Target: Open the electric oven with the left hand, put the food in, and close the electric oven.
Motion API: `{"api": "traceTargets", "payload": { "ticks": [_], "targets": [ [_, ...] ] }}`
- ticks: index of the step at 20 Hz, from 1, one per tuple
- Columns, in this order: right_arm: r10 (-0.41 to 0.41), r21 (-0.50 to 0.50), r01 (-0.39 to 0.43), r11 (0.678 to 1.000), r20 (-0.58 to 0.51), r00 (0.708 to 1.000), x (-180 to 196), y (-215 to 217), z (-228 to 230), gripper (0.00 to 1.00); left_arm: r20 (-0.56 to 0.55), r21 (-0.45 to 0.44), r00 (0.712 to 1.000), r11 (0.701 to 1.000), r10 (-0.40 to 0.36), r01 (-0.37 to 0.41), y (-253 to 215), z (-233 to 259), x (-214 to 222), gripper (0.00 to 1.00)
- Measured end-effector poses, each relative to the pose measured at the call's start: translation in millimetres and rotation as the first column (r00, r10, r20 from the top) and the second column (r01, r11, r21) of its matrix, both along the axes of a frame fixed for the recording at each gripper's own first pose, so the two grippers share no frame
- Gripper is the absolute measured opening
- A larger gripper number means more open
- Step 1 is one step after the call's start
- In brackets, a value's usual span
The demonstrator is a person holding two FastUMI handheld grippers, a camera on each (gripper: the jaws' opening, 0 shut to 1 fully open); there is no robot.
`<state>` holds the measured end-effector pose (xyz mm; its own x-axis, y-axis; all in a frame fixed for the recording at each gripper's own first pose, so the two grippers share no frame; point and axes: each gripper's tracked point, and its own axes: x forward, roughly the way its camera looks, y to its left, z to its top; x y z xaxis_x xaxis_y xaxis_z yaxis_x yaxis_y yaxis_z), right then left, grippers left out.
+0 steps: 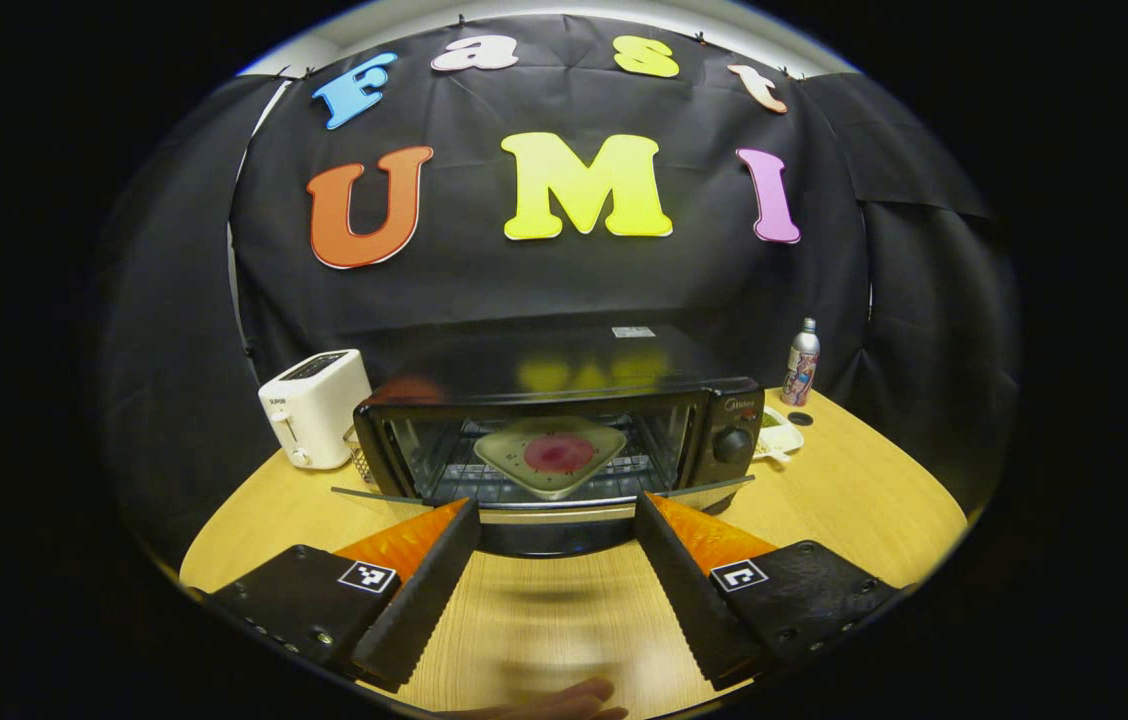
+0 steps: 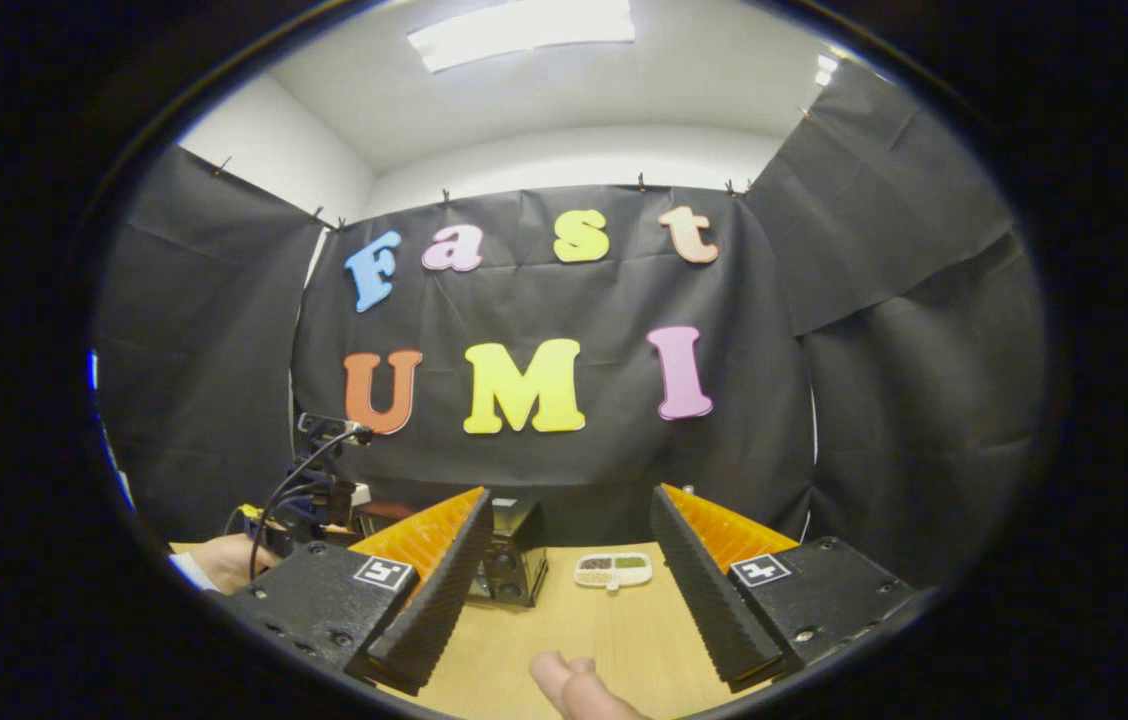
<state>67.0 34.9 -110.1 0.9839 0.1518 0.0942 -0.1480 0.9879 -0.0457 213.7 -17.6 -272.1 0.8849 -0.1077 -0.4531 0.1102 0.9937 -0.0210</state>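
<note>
- Already the plate of food (image 1: 554, 455) is seen on the rack inside the oven (image 1: 564, 440), whose door (image 1: 544, 495) is folded down.
- Both the left gripper (image 1: 556, 560) and the right gripper (image 2: 572, 560) are held spread and empty.
- Closing is judged the remaining step; the door's edge must be lifted.

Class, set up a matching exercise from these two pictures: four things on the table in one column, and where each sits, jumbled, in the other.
Things
1. toaster
2. plate of food
3. bottle
4. divided dish

Places
A. inside the open oven, on its rack
B. left of the oven
C. by the wall, right of the oven
D. on the table between the right tool's fingers in the right gripper view

Pairs: 1-B, 2-A, 3-C, 4-D
</note>
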Motion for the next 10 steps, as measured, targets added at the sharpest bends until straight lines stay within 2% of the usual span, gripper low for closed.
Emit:
{"api": "traceTargets", "payload": {
  "ticks": [4,7,8,9,10],
  "targets": [
    [-0.016,-0.035,0.017,0.999,0.022,1.0,-16.8,-2.4,5.8,0.96,0.022,0.03,0.999,0.999,0.027,-0.027,10.3,26.0,9.1,0.98],
    [-0.021,-0.045,0.022,0.999,0.018,1.0,-29.8,-2.9,7.2,0.96,0.069,0.004,0.998,1.0,0.015,-0.015,4.9,52.6,-4.4,0.98],
    [-0.027,-0.046,0.028,0.999,0.022,0.999,-32.9,-3.4,9.7,1.0,0.084,-0.003,0.996,1.0,0.013,-0.012,3.6,61.5,-10.4,0.98],
    [-0.031,-0.048,0.032,0.998,0.025,0.999,-38.6,-2.1,11.2,1.0,0.091,-0.003,0.996,1.0,0.009,-0.009,1.7,67.3,-17.8,0.98],
    [-0.036,-0.049,0.037,0.998,0.027,0.999,-42.2,-1.7,13.4,0.95,0.096,-0.001,0.995,1.0,0.005,-0.005,0.4,73.4,-25.4,0.98]
  ]
}}
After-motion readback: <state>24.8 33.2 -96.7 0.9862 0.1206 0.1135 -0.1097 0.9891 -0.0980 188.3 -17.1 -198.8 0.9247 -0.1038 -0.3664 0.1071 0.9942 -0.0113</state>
